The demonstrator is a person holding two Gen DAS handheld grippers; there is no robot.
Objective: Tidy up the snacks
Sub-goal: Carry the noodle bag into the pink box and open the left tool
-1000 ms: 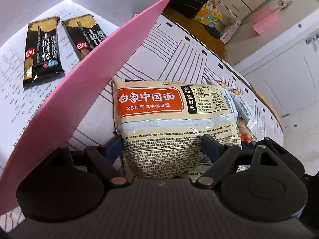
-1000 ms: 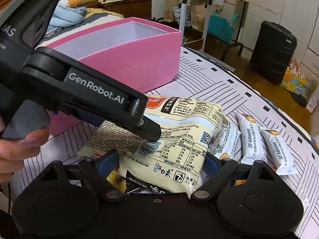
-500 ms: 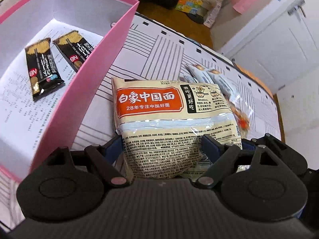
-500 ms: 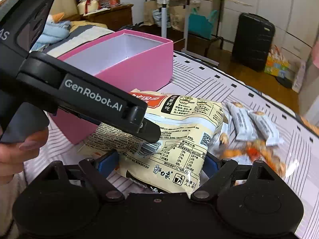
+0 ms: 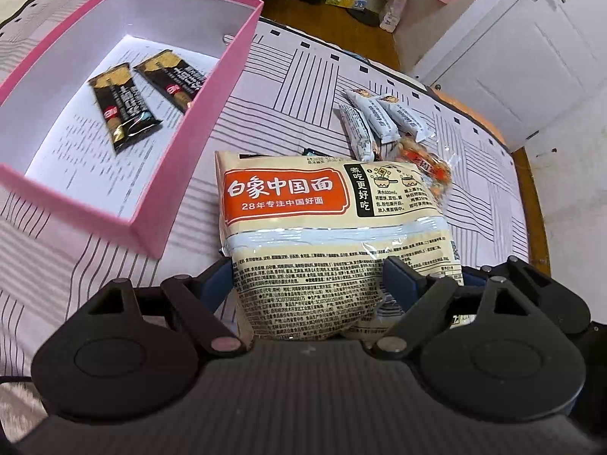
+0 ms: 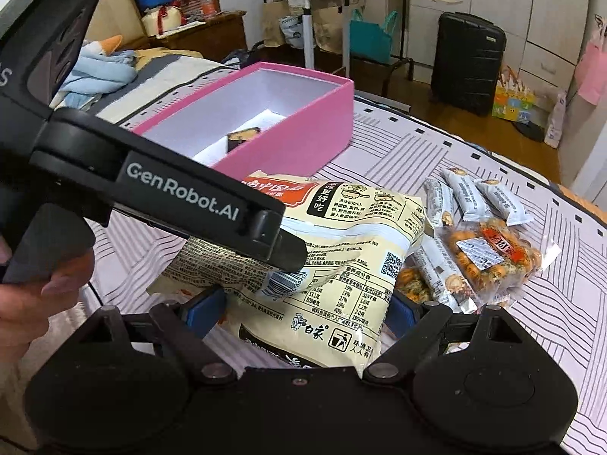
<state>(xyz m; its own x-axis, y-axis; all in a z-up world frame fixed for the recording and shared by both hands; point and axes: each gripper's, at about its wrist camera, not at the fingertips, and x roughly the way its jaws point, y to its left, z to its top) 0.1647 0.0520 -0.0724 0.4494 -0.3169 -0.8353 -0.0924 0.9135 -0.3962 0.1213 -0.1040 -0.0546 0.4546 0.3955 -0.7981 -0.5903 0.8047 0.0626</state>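
Both grippers, left gripper [image 5: 307, 284] and right gripper [image 6: 307, 303], clamp my noodle pack [image 5: 326, 220] to steady its bulk beside the pink box [image 5: 212, 87].

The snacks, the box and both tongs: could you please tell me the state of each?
Noodle packet: lifted, gripped by both tongs.
Pink box: open, no lid.
Two black bars: flat inside the box.
White bars: sealed, on the cloth.
Left tongs: shut on the packet.
Right tongs: shut on the packet.

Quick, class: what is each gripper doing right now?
Left gripper: closed on the instant noodle packet.
Right gripper: closed on the same packet.
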